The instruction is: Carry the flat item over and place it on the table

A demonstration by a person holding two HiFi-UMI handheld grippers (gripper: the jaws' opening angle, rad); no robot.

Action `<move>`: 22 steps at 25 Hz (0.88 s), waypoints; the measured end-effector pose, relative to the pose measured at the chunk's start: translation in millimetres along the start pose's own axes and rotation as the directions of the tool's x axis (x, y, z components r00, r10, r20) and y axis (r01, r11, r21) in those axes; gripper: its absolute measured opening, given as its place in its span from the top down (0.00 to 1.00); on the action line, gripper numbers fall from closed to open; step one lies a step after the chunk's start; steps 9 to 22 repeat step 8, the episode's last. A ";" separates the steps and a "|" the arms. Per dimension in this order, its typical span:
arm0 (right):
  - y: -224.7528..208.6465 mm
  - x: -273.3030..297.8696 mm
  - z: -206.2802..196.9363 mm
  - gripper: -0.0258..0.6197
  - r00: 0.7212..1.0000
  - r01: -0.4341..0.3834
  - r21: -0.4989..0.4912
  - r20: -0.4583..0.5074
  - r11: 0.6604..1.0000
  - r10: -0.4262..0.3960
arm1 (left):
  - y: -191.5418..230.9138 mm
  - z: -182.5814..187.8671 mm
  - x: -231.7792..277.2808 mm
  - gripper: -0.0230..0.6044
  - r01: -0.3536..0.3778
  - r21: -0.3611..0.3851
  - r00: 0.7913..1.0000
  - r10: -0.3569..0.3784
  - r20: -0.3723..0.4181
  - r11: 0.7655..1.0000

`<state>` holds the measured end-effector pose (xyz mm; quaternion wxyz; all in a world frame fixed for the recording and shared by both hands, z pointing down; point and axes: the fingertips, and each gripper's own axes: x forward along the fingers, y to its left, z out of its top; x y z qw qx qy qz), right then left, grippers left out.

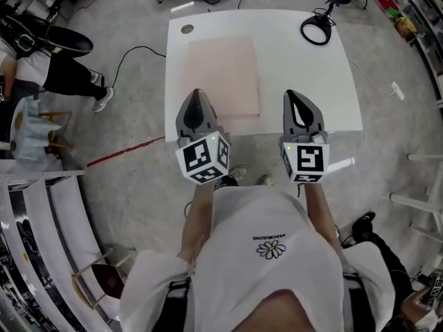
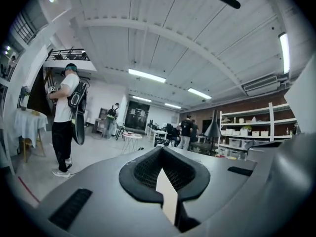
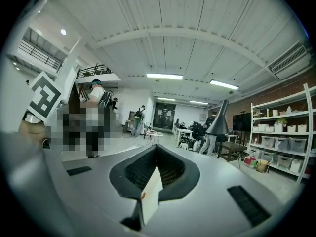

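Pink flat rectangular board (image 1: 225,68) lies on the white table (image 1: 325,81), its near edge close to the table's front. The left gripper (image 1: 196,94) over the board's corner and the right gripper (image 1: 298,95) beside it are both closed, with nothing visibly held. A careless pull-back could drag the board off.

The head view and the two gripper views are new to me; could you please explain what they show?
A person holds a two-jaw tool in each hand; no robot arm. The head view comes from a camera on their head, looking down at the left tool, the right tool and a white table. The gripper views come from cameras riding on each tool, looking along its jaws across the room. On the table lie a flat pink sheet and a black lamp. Both tools' jaws look closed; the left sits over the sheet's near corner, but I cannot tell whether it grips it.
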<state>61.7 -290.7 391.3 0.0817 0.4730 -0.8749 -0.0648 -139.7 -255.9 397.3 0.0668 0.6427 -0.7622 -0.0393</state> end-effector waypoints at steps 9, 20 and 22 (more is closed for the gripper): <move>0.5 0.3 -0.5 0.94 1.000 -0.005 -0.010 -0.003 1.000 0.005 | -0.2 -10.6 1.2 0.94 0.012 -0.011 0.999 -0.012 -0.037 1.000; 0.5 0.3 -0.5 0.94 1.000 -0.005 -0.010 -0.003 1.000 0.005 | -0.2 -10.6 1.2 0.94 0.012 -0.011 0.999 -0.012 -0.037 1.000; 0.5 0.3 -0.5 0.94 1.000 -0.005 -0.010 -0.003 1.000 0.005 | -0.2 -10.6 1.2 0.94 0.012 -0.011 0.999 -0.012 -0.037 1.000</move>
